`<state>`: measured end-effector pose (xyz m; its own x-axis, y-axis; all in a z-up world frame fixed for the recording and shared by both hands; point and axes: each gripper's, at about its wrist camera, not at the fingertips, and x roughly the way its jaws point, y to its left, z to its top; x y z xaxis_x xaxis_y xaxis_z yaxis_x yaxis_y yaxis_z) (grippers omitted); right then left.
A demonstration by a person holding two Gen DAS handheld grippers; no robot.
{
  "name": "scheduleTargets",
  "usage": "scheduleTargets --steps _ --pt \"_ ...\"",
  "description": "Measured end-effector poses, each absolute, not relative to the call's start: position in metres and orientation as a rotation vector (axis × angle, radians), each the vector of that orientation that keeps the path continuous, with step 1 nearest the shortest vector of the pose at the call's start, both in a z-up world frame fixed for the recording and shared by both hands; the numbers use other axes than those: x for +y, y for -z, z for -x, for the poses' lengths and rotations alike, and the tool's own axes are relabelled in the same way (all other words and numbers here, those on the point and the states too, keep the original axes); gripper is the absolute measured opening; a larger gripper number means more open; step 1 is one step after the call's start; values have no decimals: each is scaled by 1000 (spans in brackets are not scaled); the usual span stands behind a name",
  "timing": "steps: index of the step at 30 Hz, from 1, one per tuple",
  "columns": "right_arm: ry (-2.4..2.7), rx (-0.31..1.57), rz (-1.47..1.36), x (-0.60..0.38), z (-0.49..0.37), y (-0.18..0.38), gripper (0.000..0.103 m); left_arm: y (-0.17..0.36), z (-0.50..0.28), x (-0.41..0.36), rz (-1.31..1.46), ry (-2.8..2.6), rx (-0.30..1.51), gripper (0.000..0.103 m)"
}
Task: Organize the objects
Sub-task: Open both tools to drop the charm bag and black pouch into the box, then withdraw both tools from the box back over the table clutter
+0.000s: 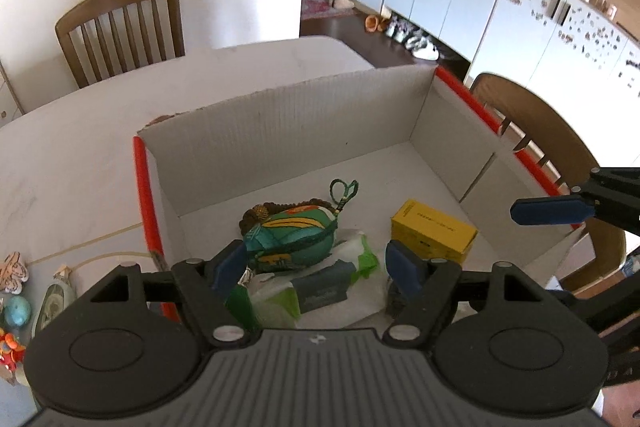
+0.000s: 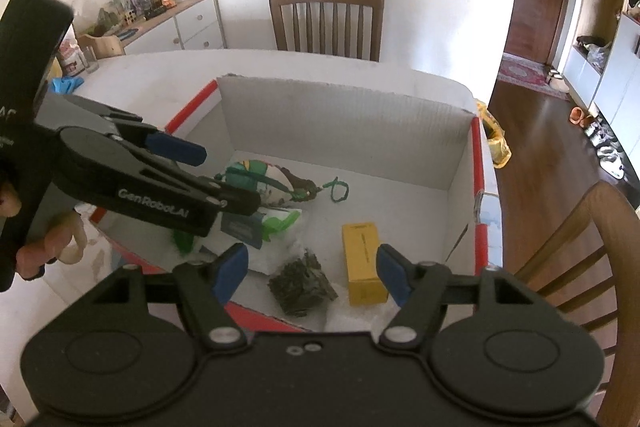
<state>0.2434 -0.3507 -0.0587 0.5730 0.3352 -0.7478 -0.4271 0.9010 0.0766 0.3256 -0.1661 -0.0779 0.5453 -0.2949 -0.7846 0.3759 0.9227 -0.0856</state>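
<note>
I count one cardboard box (image 1: 320,115) on the white desk (image 1: 80,155), and five things lying in it. Going left to right in my left wrist view: one green patterned pouch (image 1: 290,237) with a cord loop, one white-and-green wipes packet (image 1: 320,291) under and just in front of it, one dark grey card (image 1: 324,287) on top of that packet, and one yellow carton (image 1: 434,231) further right. My right wrist view adds one dark crumpled packet (image 2: 302,283) just left of the carton, near the front wall.

My left gripper (image 1: 316,269) hangs above the box with its fingers spread and nothing between them; the pouch and wipes packet show below the gap, apart from both pads. My right gripper (image 2: 312,269) also has its fingers spread and empty; the dark packet and the yellow carton lie on the box floor beneath the gap, the carton close to the right fingertip but not pinched.

Two wooden chairs stand at the desk: one (image 1: 120,31) behind it, one (image 1: 548,163) at the right.
</note>
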Motion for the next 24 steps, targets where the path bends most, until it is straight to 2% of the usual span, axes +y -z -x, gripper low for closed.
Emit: scheduleTargets --steps 14,24 --pt "-524 778 87 -334 -213 26 74 37 -262 -118 9 374 782 76" --pt "-544 743 66 -282 -193 10 81 23 -227 -62 11 340 722 76"
